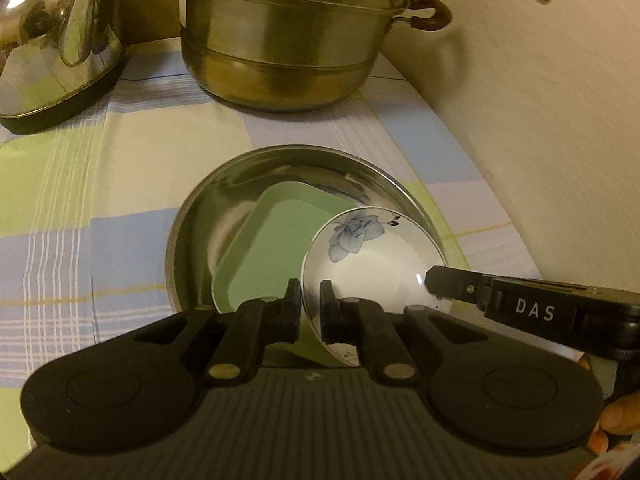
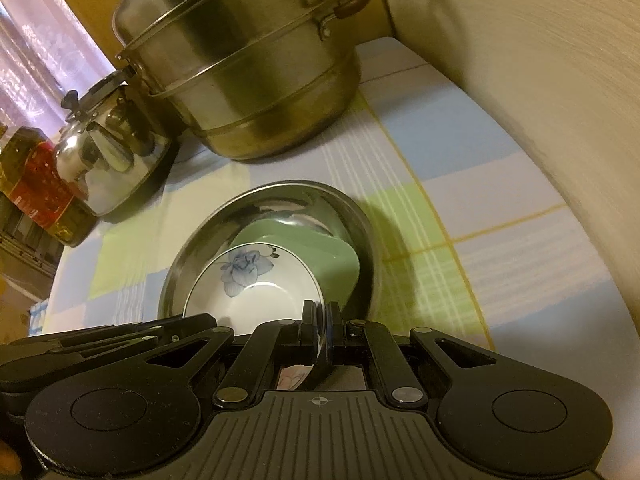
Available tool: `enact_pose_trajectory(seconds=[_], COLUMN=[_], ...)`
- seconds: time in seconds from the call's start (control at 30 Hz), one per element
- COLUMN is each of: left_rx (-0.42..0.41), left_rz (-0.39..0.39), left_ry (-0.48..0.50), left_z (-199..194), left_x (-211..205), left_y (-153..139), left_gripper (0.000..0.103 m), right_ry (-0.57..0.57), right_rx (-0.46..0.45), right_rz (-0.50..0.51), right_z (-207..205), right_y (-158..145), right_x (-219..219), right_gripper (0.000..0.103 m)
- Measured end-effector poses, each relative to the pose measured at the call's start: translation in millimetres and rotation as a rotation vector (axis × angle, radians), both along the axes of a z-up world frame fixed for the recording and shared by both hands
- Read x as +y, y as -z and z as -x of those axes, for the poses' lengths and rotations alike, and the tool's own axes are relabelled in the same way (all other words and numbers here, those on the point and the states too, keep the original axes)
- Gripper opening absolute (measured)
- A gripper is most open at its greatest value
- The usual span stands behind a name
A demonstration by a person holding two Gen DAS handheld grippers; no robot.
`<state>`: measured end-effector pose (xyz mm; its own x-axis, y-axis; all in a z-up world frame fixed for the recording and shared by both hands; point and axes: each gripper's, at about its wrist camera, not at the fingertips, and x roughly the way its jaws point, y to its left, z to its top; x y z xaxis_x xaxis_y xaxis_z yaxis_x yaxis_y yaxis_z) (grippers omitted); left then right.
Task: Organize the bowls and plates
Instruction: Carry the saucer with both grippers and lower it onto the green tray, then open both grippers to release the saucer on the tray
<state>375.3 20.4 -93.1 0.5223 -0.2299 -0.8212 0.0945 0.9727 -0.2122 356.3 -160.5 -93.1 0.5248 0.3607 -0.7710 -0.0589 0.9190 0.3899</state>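
A white ceramic bowl with a blue flower (image 1: 372,252) is held over a green square plate (image 1: 272,252) that lies inside a round steel plate (image 1: 200,216) on the checked cloth. My left gripper (image 1: 310,300) is shut on the bowl's near-left rim. My right gripper (image 2: 322,320) is shut on the bowl's right rim; its fingers (image 1: 452,280) show from the side in the left wrist view. In the right wrist view the bowl (image 2: 256,284) sits tilted above the green plate (image 2: 320,248) and steel plate (image 2: 360,216).
A stacked steel steamer pot (image 1: 288,40) stands behind the plates, with a steel kettle (image 1: 60,48) to its left. A bottle with a red label (image 2: 36,184) stands at far left. A pale wall (image 1: 540,100) borders the table on the right.
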Motion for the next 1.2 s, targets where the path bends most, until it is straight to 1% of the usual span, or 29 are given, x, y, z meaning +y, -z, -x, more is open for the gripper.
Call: enact_pose_trajectory(seconds=[0.13,0.33,0.6,0.9,1.13,1.2], left_rx=[0.016,0.040,0.065,0.078,0.082,0.068], left_rz=[-0.009,-0.026,-0.045,-0.052,-0.051,-0.054], left_ry=[-0.006,-0.015,-0.024,-0.029,-0.029,-0.034], left_z=[-9,-22,-31,-36,-34,-33], left_x=[3,7,10,10,10,11], left_y=[7,18,30,36,38,35], left_gripper=[0.008,0.008,0.008,0.008,0.009,0.010], right_ry=[-0.001,0.004,-0.002,0.001,-0.001,-0.005], right_rx=[0.015,0.063,0.090,0.096,0.080,0.054], right_rz=[0.005,-0.007,-0.005,0.003,0.011,0.019], right_z=[-12,-24,-33,-38,-37,-35], right_y=[8,24,33,37,35,32], right_x=[5,9,14,18,19,19], right_gripper=[0.004,0.004,0.004,0.004,0.005,0.007])
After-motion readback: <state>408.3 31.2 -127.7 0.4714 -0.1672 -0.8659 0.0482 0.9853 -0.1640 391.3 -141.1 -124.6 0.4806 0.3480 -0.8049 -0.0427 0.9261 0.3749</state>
